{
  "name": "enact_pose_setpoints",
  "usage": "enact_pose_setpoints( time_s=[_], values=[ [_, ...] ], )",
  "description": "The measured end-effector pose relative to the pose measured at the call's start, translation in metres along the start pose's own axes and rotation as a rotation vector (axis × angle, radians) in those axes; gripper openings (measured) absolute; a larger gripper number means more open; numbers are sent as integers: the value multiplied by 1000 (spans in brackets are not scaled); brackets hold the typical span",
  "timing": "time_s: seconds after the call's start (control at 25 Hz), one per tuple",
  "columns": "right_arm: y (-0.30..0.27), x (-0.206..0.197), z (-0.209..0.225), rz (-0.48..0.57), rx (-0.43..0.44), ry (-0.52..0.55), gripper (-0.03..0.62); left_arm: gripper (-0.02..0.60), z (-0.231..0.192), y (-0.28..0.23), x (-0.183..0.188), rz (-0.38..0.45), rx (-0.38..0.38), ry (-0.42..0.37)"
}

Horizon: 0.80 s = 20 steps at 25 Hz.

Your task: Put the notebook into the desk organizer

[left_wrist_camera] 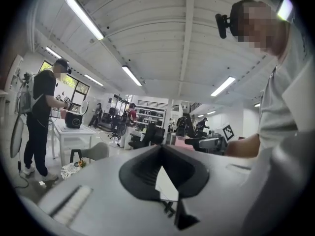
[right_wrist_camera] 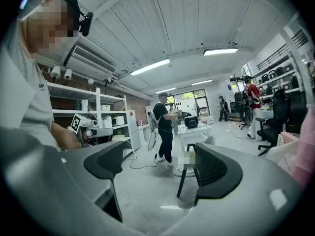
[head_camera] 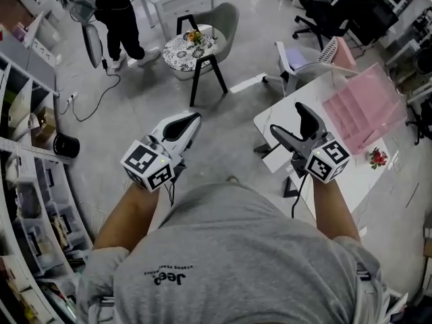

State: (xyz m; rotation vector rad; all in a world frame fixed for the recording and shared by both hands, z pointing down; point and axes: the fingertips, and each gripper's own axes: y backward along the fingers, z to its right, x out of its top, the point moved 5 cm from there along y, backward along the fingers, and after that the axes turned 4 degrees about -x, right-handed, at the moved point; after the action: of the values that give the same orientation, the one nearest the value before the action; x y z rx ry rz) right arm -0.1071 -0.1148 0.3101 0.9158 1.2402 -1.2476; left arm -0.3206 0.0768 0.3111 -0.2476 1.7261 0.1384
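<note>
The left tongs (head_camera: 183,125) are closed and empty. The right tongs (head_camera: 297,128) stand wide and empty, just left of the pink desk organizer (head_camera: 364,110). What appears to be the notebook (head_camera: 275,159), flat and white, lies on the surface (head_camera: 280,113) left of the desk organizer.

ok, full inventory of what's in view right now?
desk organizer: 1, translucent pink, on the table at right
table: 1, white, right of the person
flower item: 1, red, on the table beside the organizer
chair: 1, grey with black legs and a floral seat, ahead on the floor
office chairs: at least 2, black, far right
bystander: 1, in black, standing far left
shelving: white, left edge
cylinder: 1, black, on the floor by the shelving
notebook: none I can pick out
left gripper: 1, white, jaws together, empty
right gripper: 1, grey, jaws apart, empty
</note>
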Motion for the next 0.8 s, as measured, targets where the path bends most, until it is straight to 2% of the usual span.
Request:
enact_pose_setpoints(
  time_s=[0.16,0.36,0.52,0.68,0.8],
  values=[
    [-31,6,30,-6,58,-10,439,54,-22,-26,6,9,46,18],
    [-47,-2,38,16,50,-39,439,54,-42,-40,0,-23,25,41],
    [-48,-7,33,9,-32,-57,439,54,-54,-49,-8,-57,-67,36],
    [-28,-22,36,52,-123,-182,437,54,-55,-71,-17,-97,-184,26],
    [3,-43,39,41,-211,-268,437,54,-41,-98,-25,-114,-289,14]
  ],
)
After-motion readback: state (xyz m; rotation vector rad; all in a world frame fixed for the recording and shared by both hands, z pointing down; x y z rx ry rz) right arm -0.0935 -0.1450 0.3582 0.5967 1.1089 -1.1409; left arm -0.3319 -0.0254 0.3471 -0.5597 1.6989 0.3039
